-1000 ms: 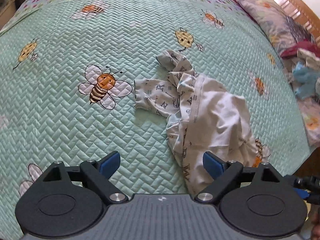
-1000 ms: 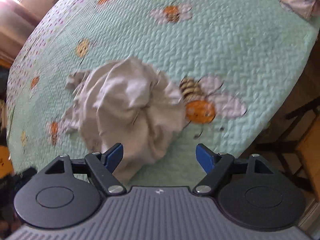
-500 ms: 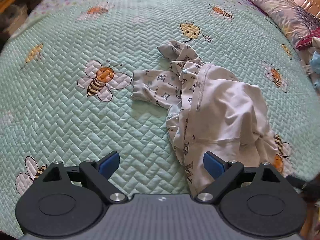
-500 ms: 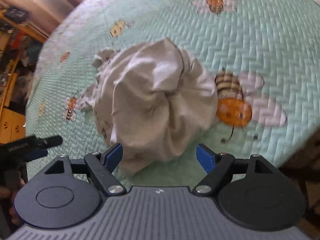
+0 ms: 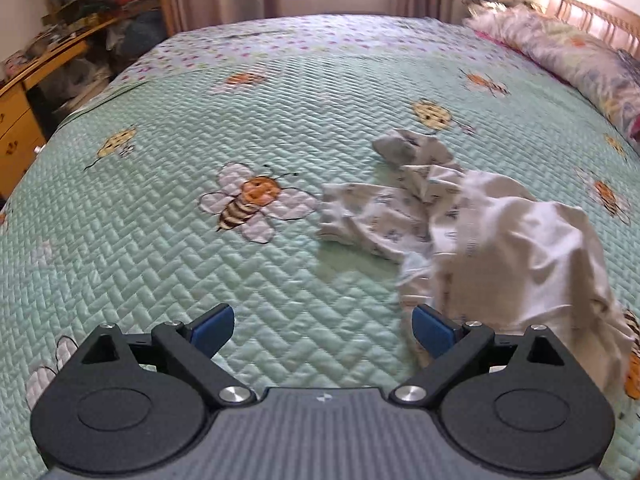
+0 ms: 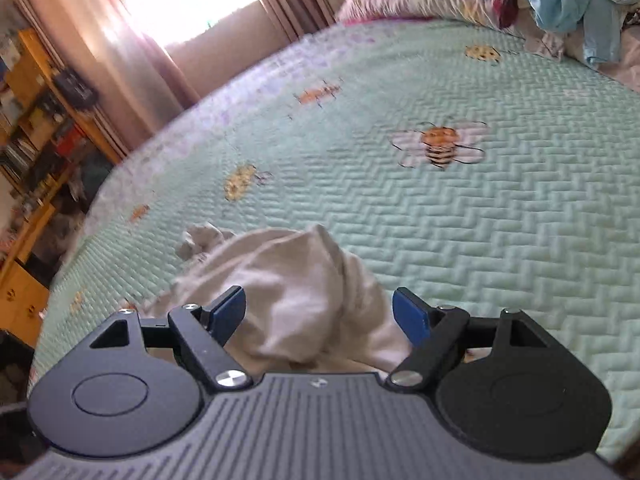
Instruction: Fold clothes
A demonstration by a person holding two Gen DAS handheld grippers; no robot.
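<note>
A crumpled white garment (image 5: pixel 500 236) with a small blue letter print lies in a heap on the mint-green bee quilt (image 5: pixel 240 128), turned partly inside out. In the left wrist view it sits right of centre. My left gripper (image 5: pixel 323 326) hovers low over bare quilt just left of the heap, its jaws opening wide with nothing between them; its right blue pad (image 5: pixel 430 326) is at the cloth's near edge. In the right wrist view the garment (image 6: pixel 304 300) bulges up between the spread blue pads of my right gripper (image 6: pixel 319 314), which is open and does not pinch it.
A pile of other clothes (image 6: pixel 580 4) and floral pillows (image 5: pixel 580 56) lie at the head of the bed. Wooden shelves and a desk (image 5: pixel 48 60) stand past the bed's far side, with curtains (image 6: pixel 132 48) and a bright window behind.
Both grippers have dropped closer to the bed and tilted up, so the room now shows beyond it. The garment has come between the right gripper's pads. The left jaws spread slightly wider.
</note>
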